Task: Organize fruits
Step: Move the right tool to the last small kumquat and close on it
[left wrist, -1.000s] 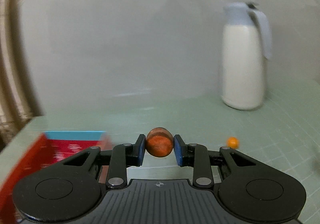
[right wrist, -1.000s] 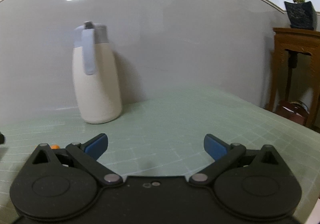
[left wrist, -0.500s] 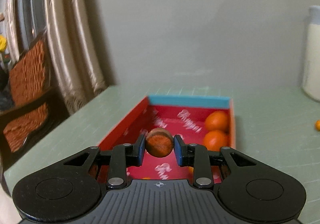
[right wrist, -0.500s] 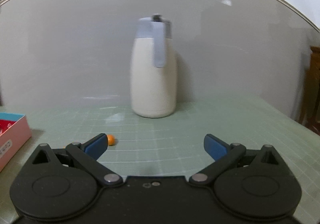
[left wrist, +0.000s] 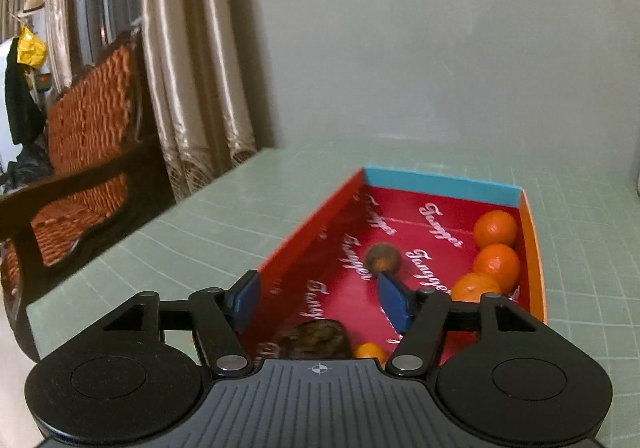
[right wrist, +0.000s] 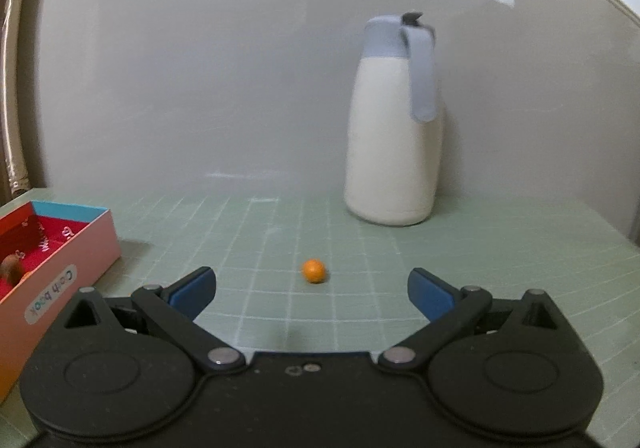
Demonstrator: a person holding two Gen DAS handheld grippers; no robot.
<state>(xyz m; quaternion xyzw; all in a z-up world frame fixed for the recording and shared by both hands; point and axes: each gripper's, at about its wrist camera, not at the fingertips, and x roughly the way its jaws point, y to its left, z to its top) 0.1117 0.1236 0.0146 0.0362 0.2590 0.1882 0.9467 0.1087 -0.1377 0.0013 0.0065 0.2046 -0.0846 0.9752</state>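
Observation:
A red box [left wrist: 312,244] with a blue far wall lies on the green table. My left gripper [left wrist: 318,298] is open and empty above its near half. A small brown fruit [left wrist: 383,257] lies on the box floor just beyond the right fingertip. Three oranges [left wrist: 496,264] line the box's right wall. Another brown fruit [left wrist: 316,340] and a small orange fruit [left wrist: 370,352] sit under the gripper. My right gripper [right wrist: 310,288] is open and empty; a small orange fruit [right wrist: 313,271] lies on the table just beyond it. The box [right wrist: 60,268] shows at left.
A white jug with a grey lid and handle [right wrist: 394,124] stands at the back of the table by the wall. A wicker chair [left wrist: 80,152] and curtains [left wrist: 192,56] stand past the table's left edge [left wrist: 132,232].
My left gripper has opened and let go of the brown fruit, which now lies on the box floor. The right gripper has swung left, so the small orange fruit lies between its fingers.

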